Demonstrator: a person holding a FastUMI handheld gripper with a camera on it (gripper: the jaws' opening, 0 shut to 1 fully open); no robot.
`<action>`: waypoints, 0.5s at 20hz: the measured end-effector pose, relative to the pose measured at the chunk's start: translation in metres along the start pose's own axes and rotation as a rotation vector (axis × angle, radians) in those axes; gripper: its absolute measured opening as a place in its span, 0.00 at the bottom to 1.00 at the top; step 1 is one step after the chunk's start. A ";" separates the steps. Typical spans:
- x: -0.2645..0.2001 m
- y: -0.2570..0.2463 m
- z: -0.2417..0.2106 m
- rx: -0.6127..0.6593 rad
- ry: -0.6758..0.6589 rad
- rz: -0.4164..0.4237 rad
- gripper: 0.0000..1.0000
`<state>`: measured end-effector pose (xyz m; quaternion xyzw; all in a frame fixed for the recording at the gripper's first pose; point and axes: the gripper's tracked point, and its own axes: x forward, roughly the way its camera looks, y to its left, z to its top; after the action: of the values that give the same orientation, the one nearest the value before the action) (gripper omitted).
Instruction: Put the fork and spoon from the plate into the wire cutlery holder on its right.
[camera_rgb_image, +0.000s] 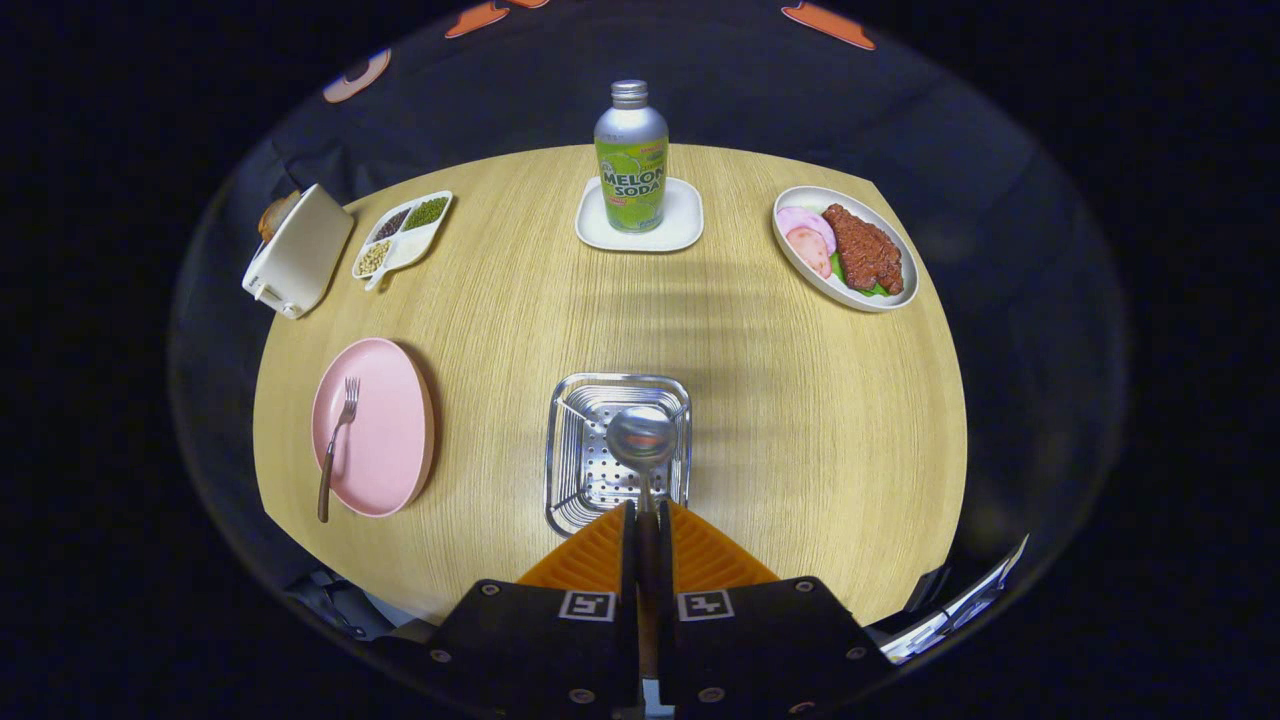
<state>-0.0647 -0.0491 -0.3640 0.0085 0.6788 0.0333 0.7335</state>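
Hand-held gripper (647, 520) pinches a spoon (641, 440) by its handle, fingers closed tight, shiny round bowl over the wire cutlery holder (570, 440), a square perforated metal basket. Left, a wooden-handled fork (337, 440) lies on a smooth pink plate (395, 430) on the wood-grain bench (800, 400).

Lighting's pretty even here, coming from overhead, so the table (780, 400) looks bright and warm while everything around it drops off into near-black. Soft striped shadows fall across the wood ahead of the wire holder (580, 470). The spoon (641, 440) bowl has a dull glare and looks a bit soft. Heavy fisheye bend: the table edges curve hard, and stuff near the rim gets dimmer and smeared.
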 end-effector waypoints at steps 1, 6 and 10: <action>0.000 0.002 0.002 0.007 -0.010 0.006 0.09; -0.016 0.012 0.026 0.058 -0.145 0.043 0.09; -0.048 0.014 0.062 0.084 -0.373 0.032 0.12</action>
<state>-0.0076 -0.0356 -0.3110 0.0558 0.5316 0.0147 0.8450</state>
